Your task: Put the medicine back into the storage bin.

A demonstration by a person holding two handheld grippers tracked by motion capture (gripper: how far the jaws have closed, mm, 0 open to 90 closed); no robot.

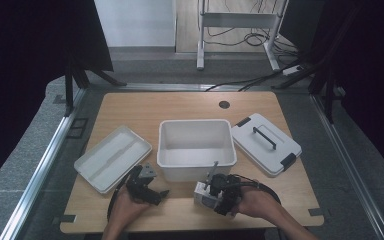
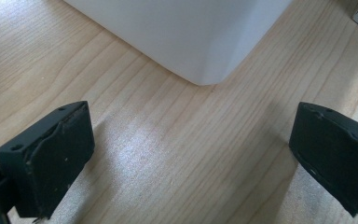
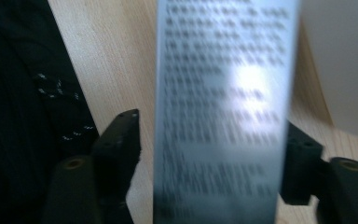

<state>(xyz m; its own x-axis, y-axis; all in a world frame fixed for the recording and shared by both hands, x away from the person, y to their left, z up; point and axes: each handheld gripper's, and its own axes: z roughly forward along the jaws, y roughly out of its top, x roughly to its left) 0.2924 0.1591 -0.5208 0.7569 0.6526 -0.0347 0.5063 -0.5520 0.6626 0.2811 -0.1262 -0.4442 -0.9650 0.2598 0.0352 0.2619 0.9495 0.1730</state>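
My right gripper hovers near the table's front edge, just in front of the white bin. It is shut on a small silver-grey box. In the right gripper view the box stands upright between the two jaws, its face covered in blurred print. My left gripper sits left of it, low over the wood and pointing towards the bin. In the left gripper view its jaws stand wide apart, open, with bare table between them. The bin's rounded corner lies just ahead.
A white lid with a black handle and clips lies right of the bin. A shallow white tray lies to the left. The bin looks empty inside. The wooden table has a cable hole at the back.
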